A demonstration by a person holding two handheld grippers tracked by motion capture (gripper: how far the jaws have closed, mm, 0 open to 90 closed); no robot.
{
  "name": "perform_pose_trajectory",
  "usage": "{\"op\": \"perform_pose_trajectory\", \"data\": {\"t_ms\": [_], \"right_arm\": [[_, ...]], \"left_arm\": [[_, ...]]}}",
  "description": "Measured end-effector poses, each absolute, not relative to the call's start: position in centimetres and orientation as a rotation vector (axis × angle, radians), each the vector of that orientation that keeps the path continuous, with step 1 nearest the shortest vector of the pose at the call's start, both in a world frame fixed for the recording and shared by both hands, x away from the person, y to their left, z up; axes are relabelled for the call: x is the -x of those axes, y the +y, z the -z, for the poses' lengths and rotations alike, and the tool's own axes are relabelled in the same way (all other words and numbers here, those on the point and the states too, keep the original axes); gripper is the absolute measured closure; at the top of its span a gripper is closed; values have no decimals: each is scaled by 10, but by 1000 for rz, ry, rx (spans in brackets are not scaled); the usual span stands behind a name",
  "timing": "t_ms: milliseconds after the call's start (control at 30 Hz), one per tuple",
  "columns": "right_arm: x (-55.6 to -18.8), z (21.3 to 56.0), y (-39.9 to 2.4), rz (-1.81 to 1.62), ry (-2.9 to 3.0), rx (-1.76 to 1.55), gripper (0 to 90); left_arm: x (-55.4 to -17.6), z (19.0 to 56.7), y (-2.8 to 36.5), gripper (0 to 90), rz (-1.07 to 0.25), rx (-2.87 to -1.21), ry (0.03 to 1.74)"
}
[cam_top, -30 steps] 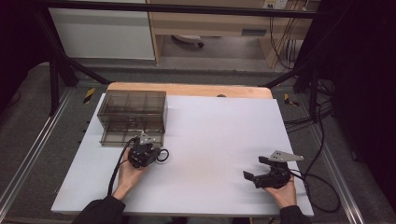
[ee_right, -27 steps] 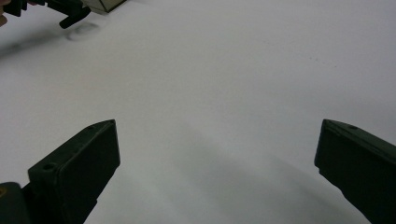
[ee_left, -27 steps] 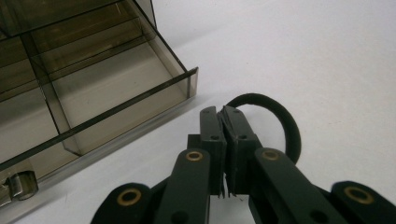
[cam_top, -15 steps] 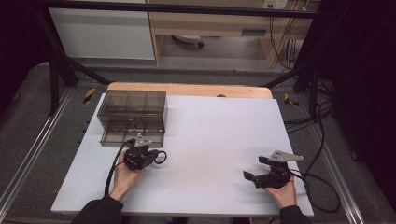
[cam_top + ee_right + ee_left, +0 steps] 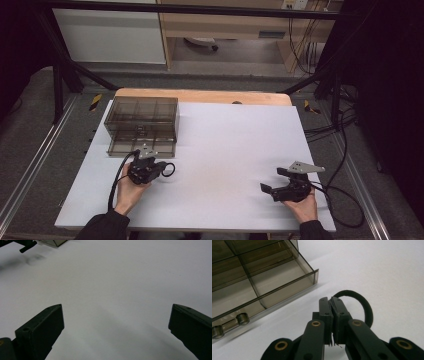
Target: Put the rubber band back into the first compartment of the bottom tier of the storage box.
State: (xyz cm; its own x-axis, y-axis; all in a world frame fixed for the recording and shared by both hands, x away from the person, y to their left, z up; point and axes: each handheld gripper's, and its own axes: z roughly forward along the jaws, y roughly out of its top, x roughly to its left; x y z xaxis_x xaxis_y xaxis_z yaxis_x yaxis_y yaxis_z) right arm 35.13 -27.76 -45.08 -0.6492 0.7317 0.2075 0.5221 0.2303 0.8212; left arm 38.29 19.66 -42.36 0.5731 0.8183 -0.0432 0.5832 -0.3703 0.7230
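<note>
My left gripper (image 5: 161, 168) (image 5: 331, 301) is shut on a black elastic loop (image 5: 171, 169) (image 5: 365, 307), pinched at its edge. The rest of the ring sticks out to the right above the white table. It sits just in front of a smoky clear drawer box (image 5: 142, 114), whose bottom drawer (image 5: 141, 144) (image 5: 274, 282) is pulled out, with bare compartments where I can see them. My right gripper (image 5: 272, 180) (image 5: 116, 310) rests open at the table's front right, with nothing between its jaws.
The white tabletop (image 5: 230, 145) spreads between the two hands. Its wooden back edge (image 5: 200, 95) runs behind the box. Cables (image 5: 340, 195) trail off the right side. The drawer's front has two small knobs (image 5: 242, 318).
My left gripper with the loop has drawn back a little from the drawer toward the person. The right gripper has stayed put.
</note>
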Motion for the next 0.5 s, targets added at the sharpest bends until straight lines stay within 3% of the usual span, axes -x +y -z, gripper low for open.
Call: {"op": "perform_pose_trajectory", "data": {"t_ms": [500], "right_arm": [[-351,451,-277,-1381,2282,-1185,7]], "left_arm": [[-380,419,207,867,-438,-2087,1138]]}}
